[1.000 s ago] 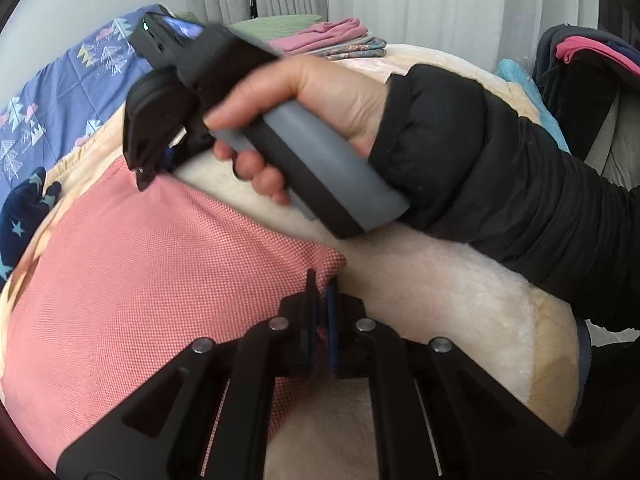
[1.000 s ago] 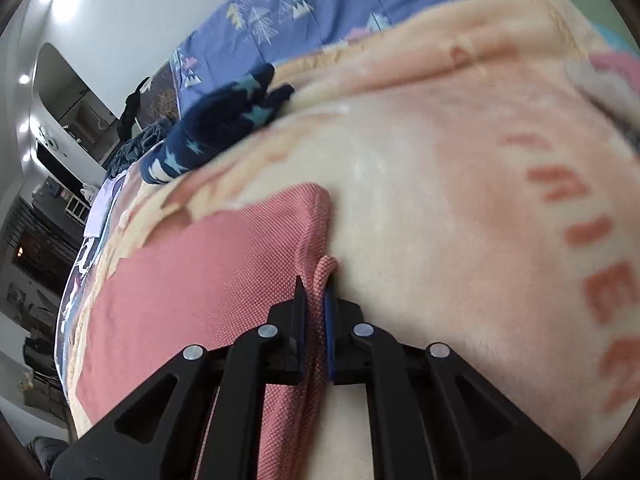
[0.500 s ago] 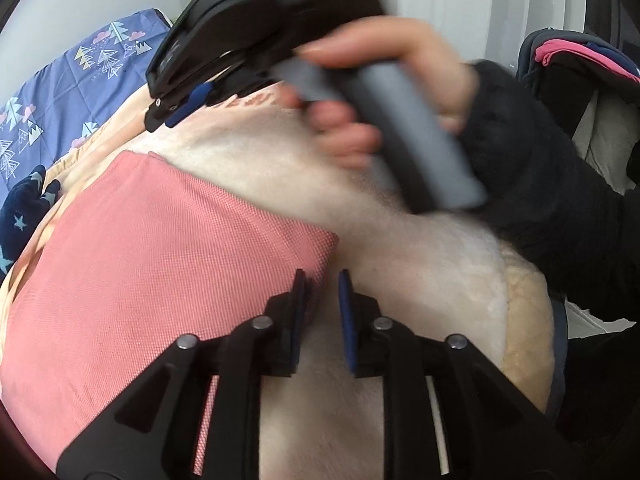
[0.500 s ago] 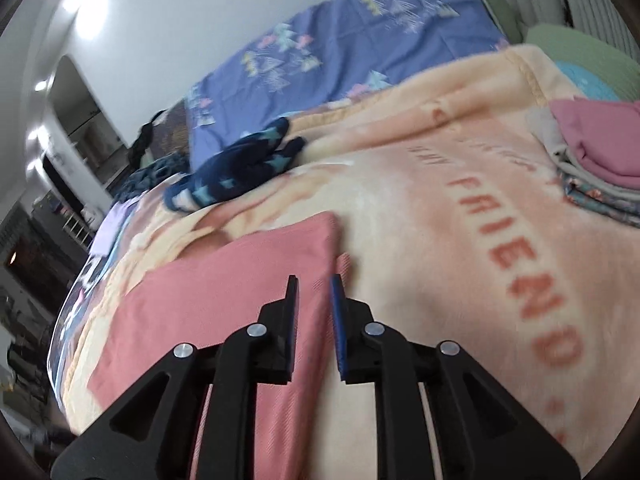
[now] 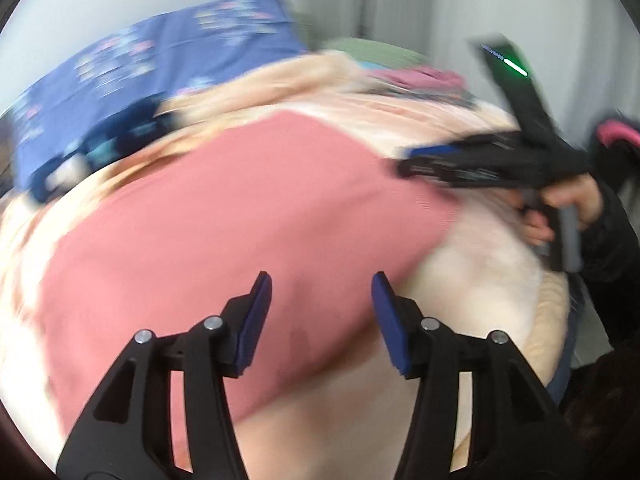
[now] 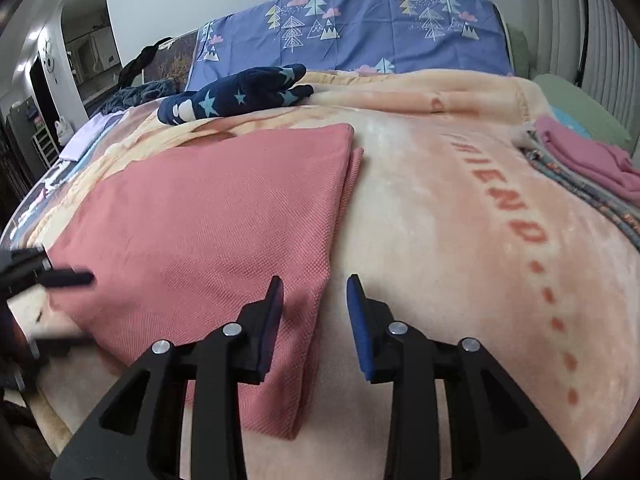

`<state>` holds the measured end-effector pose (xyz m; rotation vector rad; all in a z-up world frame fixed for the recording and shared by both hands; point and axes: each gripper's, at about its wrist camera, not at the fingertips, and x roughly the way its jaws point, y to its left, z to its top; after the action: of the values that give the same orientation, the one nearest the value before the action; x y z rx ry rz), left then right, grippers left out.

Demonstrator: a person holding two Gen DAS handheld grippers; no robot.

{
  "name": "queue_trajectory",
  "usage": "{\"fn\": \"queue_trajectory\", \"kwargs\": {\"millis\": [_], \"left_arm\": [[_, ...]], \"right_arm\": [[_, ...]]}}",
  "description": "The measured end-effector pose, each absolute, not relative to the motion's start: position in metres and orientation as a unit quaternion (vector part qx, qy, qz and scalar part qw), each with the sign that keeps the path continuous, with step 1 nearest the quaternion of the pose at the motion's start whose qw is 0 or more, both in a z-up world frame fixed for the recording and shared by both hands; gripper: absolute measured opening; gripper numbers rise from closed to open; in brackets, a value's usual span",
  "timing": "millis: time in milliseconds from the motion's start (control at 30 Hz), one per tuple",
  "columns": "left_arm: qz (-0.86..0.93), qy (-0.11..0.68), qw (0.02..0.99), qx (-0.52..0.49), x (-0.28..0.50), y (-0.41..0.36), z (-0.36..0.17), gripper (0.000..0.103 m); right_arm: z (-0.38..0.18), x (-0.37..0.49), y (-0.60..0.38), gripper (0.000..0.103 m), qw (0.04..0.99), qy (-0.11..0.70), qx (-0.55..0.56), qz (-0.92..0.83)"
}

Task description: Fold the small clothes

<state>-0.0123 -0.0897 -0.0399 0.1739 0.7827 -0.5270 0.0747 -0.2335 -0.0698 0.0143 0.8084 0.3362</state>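
Note:
A pink knit garment (image 6: 208, 216) lies folded flat on the peach blanket (image 6: 440, 220); it also shows, blurred, in the left wrist view (image 5: 248, 216). My right gripper (image 6: 314, 320) is open and empty, raised over the garment's near right edge. My left gripper (image 5: 320, 316) is open and empty above the garment's near side. The right gripper also appears in the left wrist view (image 5: 404, 164) at the garment's far right corner. The left gripper's blurred fingers (image 6: 60, 278) show at the right wrist view's left edge.
A navy star-print garment (image 6: 236, 94) lies at the far side by a blue tree-print pillow (image 6: 352, 28). A stack of folded clothes (image 6: 584, 160) sits at the right. A green cushion (image 6: 580, 104) lies behind it. The bed edge runs along the left.
Both grippers opened and let go of the pink garment, then lifted and pulled back from it. The garment now lies flat, folded over.

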Motion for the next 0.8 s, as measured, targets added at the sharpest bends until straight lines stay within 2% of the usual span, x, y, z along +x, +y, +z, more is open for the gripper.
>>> {"fn": "queue_trajectory", "kwargs": {"millis": [133,333,400,467,800], "left_arm": [[-0.149,0.373,0.915,0.028,-0.017,-0.008,-0.034,0.058],[-0.046,0.361,0.931,-0.037,-0.018,0.087,-0.027,0.058],[-0.036,0.357,0.932,-0.059,-0.015,0.104,-0.027,0.053],[-0.039,0.355,0.930,-0.083,-0.017,0.123,-0.028,0.032],[-0.040,0.364,0.924,-0.108,-0.015,0.164,-0.052,0.030]], "right_arm": [[-0.058,0.053,-0.219,0.034,0.915,0.370,-0.013,0.160],[-0.031,0.016,-0.168,0.037,0.920,0.320,-0.080,0.211],[-0.028,0.001,-0.142,0.042,0.916,0.299,-0.123,0.238],[-0.029,-0.010,-0.116,0.042,0.907,0.290,-0.159,0.261],[-0.049,-0.062,0.010,0.044,0.856,0.245,-0.298,0.343]]}}
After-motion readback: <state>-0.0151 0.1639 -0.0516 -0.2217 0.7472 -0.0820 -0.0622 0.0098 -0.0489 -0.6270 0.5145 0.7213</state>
